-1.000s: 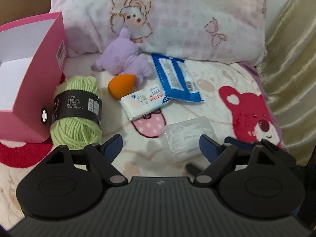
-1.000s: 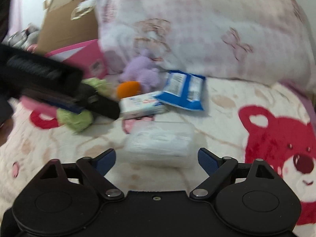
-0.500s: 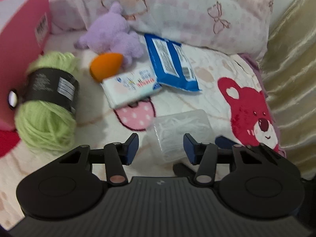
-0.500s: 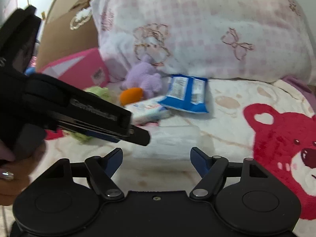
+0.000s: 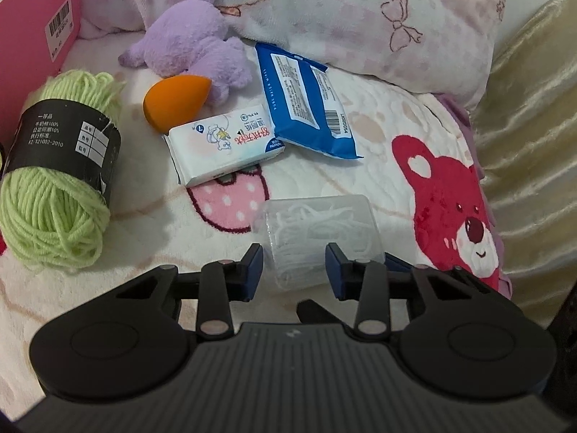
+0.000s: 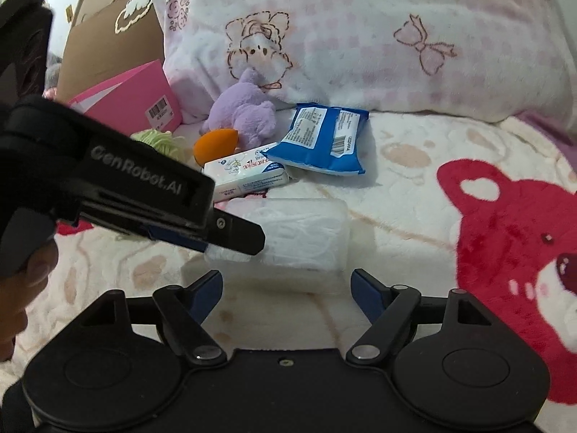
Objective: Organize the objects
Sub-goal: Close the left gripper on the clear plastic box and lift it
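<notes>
A clear plastic box of white floss picks (image 5: 317,234) lies on the bear-print blanket; it also shows in the right wrist view (image 6: 306,241). My left gripper (image 5: 294,267) is half open, its fingers on either side of the box's near end, not clamped. From the right wrist view the left gripper (image 6: 230,238) reaches in from the left over the box. My right gripper (image 6: 286,288) is open and empty just in front of the box. Behind lie a white tissue pack (image 5: 223,148), a blue wipes pack (image 5: 306,101), an orange sponge (image 5: 173,103), a purple plush (image 5: 187,39) and green yarn (image 5: 54,195).
A pink open box (image 5: 36,18) stands at the far left, next to the yarn. A large pink-checked pillow (image 5: 360,18) lines the back. A gold curtain (image 5: 533,144) hangs on the right. A cardboard box (image 6: 108,36) stands behind the pink box.
My left gripper has moved forward and right onto the clear box and narrowed its fingers around it. My right gripper has stayed open just behind the box.
</notes>
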`<action>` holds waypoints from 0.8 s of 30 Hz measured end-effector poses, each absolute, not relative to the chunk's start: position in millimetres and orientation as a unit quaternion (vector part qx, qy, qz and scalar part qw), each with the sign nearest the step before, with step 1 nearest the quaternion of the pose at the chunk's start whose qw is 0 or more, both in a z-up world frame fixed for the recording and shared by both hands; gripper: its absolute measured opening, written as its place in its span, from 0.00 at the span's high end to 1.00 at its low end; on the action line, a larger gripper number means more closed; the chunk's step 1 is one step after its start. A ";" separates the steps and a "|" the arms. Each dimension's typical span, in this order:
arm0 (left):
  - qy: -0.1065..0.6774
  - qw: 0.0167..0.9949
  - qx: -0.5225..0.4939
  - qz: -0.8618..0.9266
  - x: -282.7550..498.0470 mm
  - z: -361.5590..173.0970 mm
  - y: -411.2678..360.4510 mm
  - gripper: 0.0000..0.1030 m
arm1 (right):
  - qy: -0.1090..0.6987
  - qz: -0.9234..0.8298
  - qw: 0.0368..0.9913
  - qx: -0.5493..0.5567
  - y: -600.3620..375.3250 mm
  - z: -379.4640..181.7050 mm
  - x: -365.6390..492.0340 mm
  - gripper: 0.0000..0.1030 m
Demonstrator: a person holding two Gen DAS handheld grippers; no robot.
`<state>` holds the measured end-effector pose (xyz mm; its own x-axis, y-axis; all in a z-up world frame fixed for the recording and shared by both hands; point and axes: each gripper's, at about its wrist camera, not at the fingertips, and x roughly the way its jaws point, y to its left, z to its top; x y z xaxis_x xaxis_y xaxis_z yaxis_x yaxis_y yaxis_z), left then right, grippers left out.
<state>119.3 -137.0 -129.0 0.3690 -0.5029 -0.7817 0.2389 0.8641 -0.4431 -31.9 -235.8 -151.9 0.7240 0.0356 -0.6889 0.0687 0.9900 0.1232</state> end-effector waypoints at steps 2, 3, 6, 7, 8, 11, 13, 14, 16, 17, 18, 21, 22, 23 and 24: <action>0.513 0.821 -0.115 -0.221 120.7 -130.7 -137.9 0.56 | 0.372 -0.015 0.926 0.057 -234.6 -156.3 -29.5 0.12; 0.509 0.826 -0.103 -0.219 121.0 -130.5 -139.7 0.53 | 0.371 -0.017 0.927 0.052 -234.0 -159.7 -27.5 0.12; 0.497 0.837 -0.081 -0.215 126.0 -127.3 -140.9 0.54 | 0.369 -0.010 0.929 0.030 -231.3 -171.6 -23.9 0.12; 0.500 0.835 -0.084 -0.213 129.9 -127.3 -139.9 0.55 | 0.372 -0.011 0.928 0.024 -230.4 -174.6 -23.0 0.12; 0.504 0.832 -0.091 -0.214 133.3 -128.1 -138.9 0.55 | 0.368 -0.010 0.930 0.020 -229.5 -174.3 -23.7 0.12; 0.525 0.809 -0.137 -0.228 139.6 -133.9 -135.7 0.60 | 0.359 -0.004 0.933 0.034 -232.0 -170.9 -25.5 0.12; 0.529 0.805 -0.148 -0.225 137.2 -137.2 -138.0 0.59 | 0.357 -0.003 0.933 0.038 -233.4 -170.9 -25.6 0.12; 0.523 0.810 -0.140 -0.227 134.0 -136.4 -141.1 0.59 | 0.357 -0.001 0.934 0.038 -233.0 -170.4 -25.0 0.12; 0.518 0.814 -0.134 -0.227 130.4 -135.5 -143.5 0.59 | 0.354 0.003 0.934 0.039 -230.0 -167.7 -25.7 0.11; 0.519 0.812 -0.139 -0.226 129.8 -135.4 -142.8 0.59 | 0.355 0.000 0.934 0.038 -228.9 -167.4 -25.2 0.10; 0.524 0.809 -0.149 -0.224 130.1 -136.6 -141.1 0.59 | 0.355 -0.003 0.934 0.038 -227.9 -167.0 -25.1 0.10; 0.526 0.805 -0.162 -0.222 127.3 -138.2 -137.8 0.59 | 0.358 -0.003 0.933 0.041 -227.6 -165.9 -25.4 0.10; 0.527 0.804 -0.164 -0.219 125.5 -138.4 -137.6 0.59 | 0.362 0.000 0.931 0.042 -227.8 -165.1 -25.6 0.10; 0.529 0.803 -0.164 -0.219 126.1 -137.9 -136.6 0.59 | 0.363 0.002 0.930 0.053 -229.6 -163.8 -27.1 0.10; 0.532 0.802 -0.163 -0.217 125.3 -137.3 -136.2 0.59 | 0.364 0.006 0.929 0.070 -232.3 -162.8 -28.4 0.10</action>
<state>125.3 -136.2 -137.3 0.3408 -0.5213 -0.7824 0.1742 0.8528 -0.4923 -28.4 -232.3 -162.8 0.7356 0.0623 -0.6745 0.0393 0.9902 0.1344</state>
